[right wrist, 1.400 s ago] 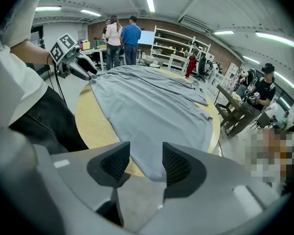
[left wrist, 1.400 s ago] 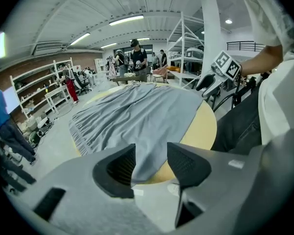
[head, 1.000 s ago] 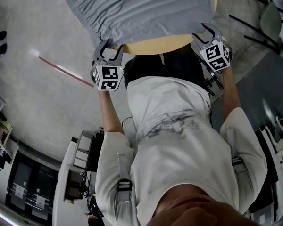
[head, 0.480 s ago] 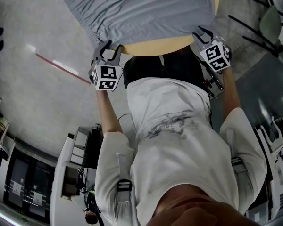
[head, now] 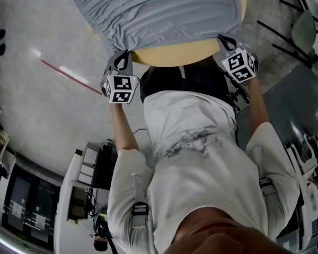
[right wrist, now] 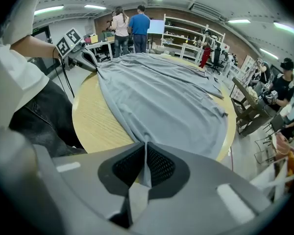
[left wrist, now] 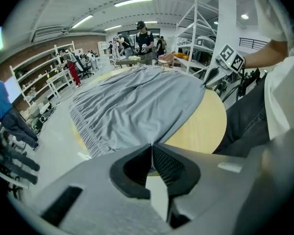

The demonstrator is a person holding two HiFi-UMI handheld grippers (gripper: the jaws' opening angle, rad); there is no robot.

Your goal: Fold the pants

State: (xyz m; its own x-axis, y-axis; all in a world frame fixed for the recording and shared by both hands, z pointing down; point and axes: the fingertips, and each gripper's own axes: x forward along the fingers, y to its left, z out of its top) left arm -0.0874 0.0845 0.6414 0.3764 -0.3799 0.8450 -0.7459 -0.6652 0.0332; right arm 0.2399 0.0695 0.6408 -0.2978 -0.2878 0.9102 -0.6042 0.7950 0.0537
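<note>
Grey pants (head: 159, 15) spread on round wood table (head: 175, 51), far end cut off at top of head view. L gripper (head: 122, 57) & R gripper (head: 221, 40): jaws just closed, each pinching a near pants corner. Chair (head: 302, 25) to the right, red floor line (head: 69, 75) to the left.

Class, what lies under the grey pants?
A round wooden table lies under the pants; only its bare near edge shows. The rest of its top is covered, so anything else beneath cannot be seen.

Both forearms stretch forward; the left gripper (head: 121, 59) and right gripper (head: 224, 40), angled downward, have just closed, each pinching the grey pants (head: 164, 9) edge.
</note>
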